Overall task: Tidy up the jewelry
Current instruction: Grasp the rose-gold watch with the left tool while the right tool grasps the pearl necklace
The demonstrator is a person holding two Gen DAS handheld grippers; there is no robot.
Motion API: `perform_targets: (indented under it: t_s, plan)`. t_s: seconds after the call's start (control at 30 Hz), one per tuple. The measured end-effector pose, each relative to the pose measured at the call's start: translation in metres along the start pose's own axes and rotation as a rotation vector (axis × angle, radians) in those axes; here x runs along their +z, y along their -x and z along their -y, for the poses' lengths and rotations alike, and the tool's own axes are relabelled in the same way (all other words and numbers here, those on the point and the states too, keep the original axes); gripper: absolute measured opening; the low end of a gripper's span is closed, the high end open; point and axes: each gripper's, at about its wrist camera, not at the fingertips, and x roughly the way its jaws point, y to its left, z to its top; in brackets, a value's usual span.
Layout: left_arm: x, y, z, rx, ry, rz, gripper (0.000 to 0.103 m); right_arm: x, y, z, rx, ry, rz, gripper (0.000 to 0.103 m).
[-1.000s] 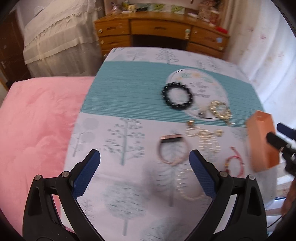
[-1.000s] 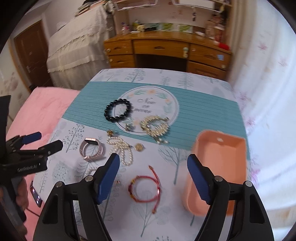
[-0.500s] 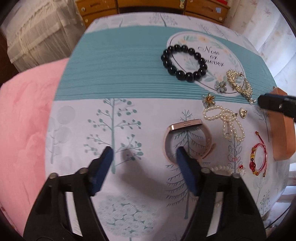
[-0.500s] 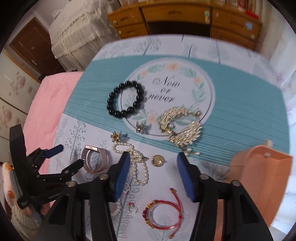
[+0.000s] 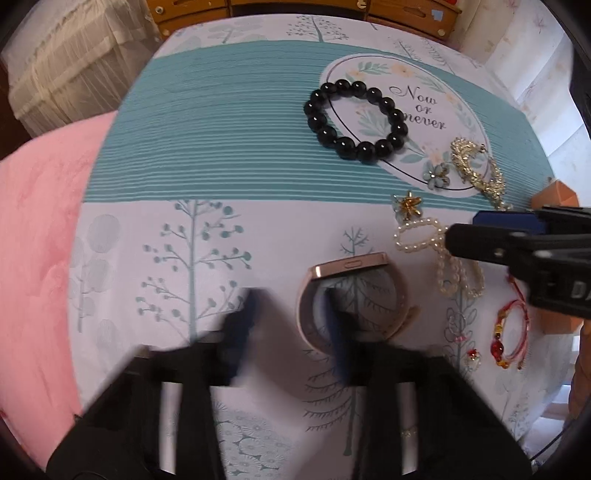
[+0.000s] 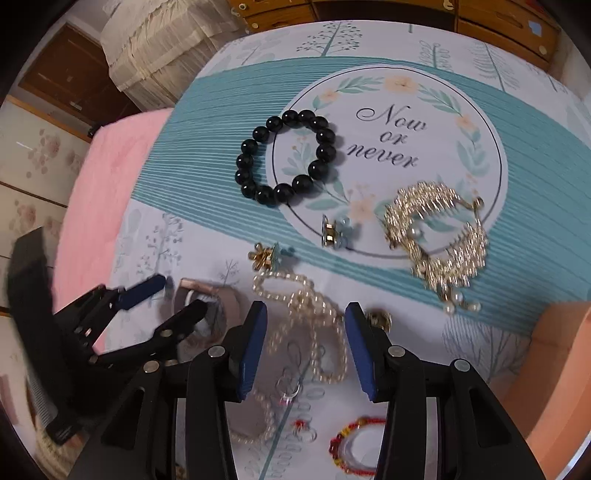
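A rose-gold watch (image 5: 354, 264) lies on the printed tablecloth. My left gripper (image 5: 288, 328) points down at it, blurred. One finger sits inside the strap loop and the other outside, closed onto the strap's left side. In the right wrist view the left gripper (image 6: 181, 295) straddles the watch (image 6: 207, 291). My right gripper (image 6: 306, 332) hovers over the pearl necklace (image 6: 295, 295). Its jaws are closing with pearls between the pads, which do not touch them. A black bead bracelet (image 6: 286, 158), a gold chain piece (image 6: 436, 232) and a red cord bracelet (image 6: 354, 443) lie around.
An orange box (image 6: 554, 350) stands open at the table's right edge. Two small flower earrings (image 6: 334, 230) (image 6: 264, 254) and a gold pendant (image 6: 380, 317) lie near the pearls. A pink bedspread (image 5: 37, 240) borders the table on the left, with a wooden dresser (image 5: 295, 7) behind.
Both grippers have come down close to the table. The left jaws narrowed around the watch strap. The right gripper moved left from the box to above the pearls, its jaws narrowing.
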Motion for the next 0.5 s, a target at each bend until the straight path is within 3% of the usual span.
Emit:
perform_targets:
  t_s: [0.23, 0.37, 0.43, 0.47, 0.5]
  plan:
    - [-0.006, 0.006, -0.002, 0.022, 0.012, 0.008, 0.001, 0.007, -0.024, -0.025, -0.144, 0.127, -0.021, 0.051]
    - [-0.009, 0.018, -0.010, 0.014, 0.042, 0.029, 0.001, -0.007, -0.033, -0.049, -0.261, 0.276, -0.020, 0.052]
    - [-0.010, 0.025, -0.013, 0.012, 0.048, 0.040, 0.001, -0.013, -0.035, -0.055, -0.279, 0.317, -0.010, 0.052]
    - [-0.012, 0.029, -0.014, 0.010, 0.049, 0.045, 0.001, -0.014, -0.036, -0.057, -0.278, 0.323, -0.012, 0.049]
    - [-0.013, 0.032, -0.015, 0.004, 0.053, 0.046, 0.001, -0.016, -0.036, -0.056, -0.251, 0.315, -0.020, 0.040]
